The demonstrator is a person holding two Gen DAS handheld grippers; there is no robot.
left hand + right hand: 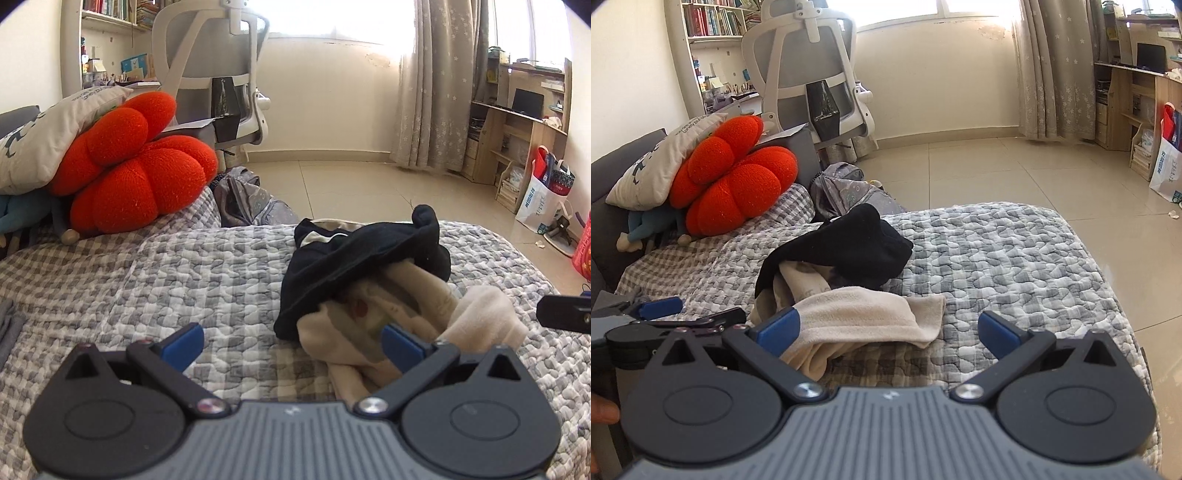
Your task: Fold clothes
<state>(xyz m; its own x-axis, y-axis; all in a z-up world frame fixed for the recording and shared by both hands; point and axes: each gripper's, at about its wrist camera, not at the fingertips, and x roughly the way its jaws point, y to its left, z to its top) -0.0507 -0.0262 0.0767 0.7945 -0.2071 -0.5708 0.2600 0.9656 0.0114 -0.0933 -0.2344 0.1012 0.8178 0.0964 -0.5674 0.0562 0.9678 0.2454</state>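
- The left gripper point(291, 345) hangs low over the grey checked quilt point(166, 280), jaws spread wide and empty; its right blue pad point(400, 345) sits against the near edge of the heap of clothes.
- The heap lies ahead and to the right of the left gripper: a cream garment point(369, 332) crumpled at the bottom, a black garment point(354, 266) draped over it.
- The right gripper point(888, 330) is also wide open, holding nothing; the cream garment point(864, 317) lies just ahead of it, near its left pad point(777, 328), with the black garment point(849, 247) beyond.
- The left gripper's tip point(661, 308) shows to the left of the right gripper.
- Far ahead to the left, a red pumpkin-shaped cushion point(136, 162) leans under a white pillow point(44, 140).
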